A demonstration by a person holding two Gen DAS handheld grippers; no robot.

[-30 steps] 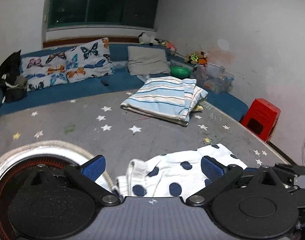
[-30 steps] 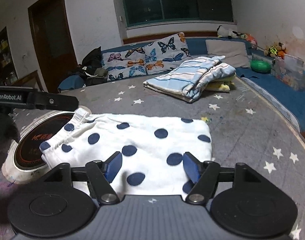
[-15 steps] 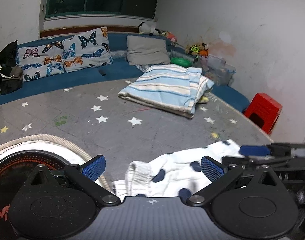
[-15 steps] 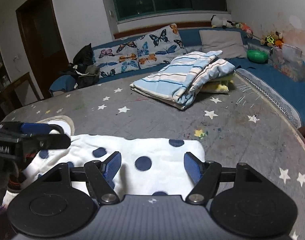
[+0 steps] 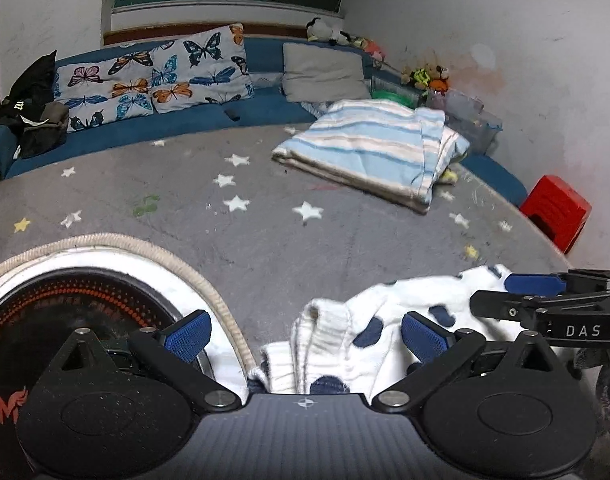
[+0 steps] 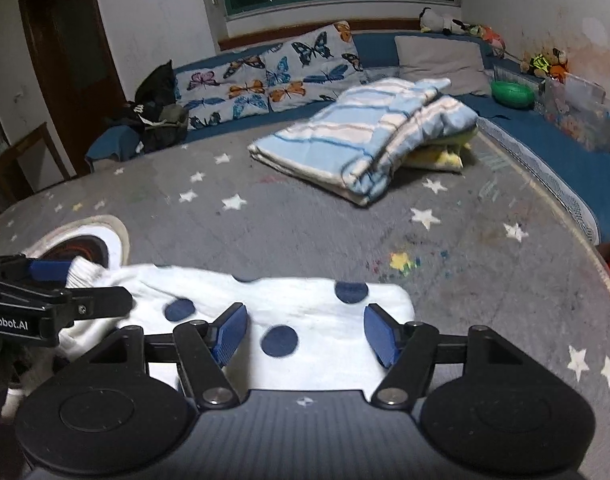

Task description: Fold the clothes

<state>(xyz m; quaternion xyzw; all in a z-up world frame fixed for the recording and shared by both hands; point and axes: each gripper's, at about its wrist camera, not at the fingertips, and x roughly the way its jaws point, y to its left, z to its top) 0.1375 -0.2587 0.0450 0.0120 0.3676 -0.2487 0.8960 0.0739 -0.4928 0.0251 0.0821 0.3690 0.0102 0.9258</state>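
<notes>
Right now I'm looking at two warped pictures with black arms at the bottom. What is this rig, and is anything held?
No robot: a person carries a two-finger gripper in each hand, each with a fisheye camera looking along its blue fingers. The left view shows the left gripper, jaws apart over the waistband end of the polka-dot garment. The right view shows the right gripper above its other end, jaws closing but not touching cloth. Nothing is held. Farther back on the grey star-print surface lies a folded striped blanket.

A grey star-printed table carries a white polka-dot garment at its near edge, a folded blue-striped blanket farther back, and a round rope-rimmed mat to the left.
</notes>
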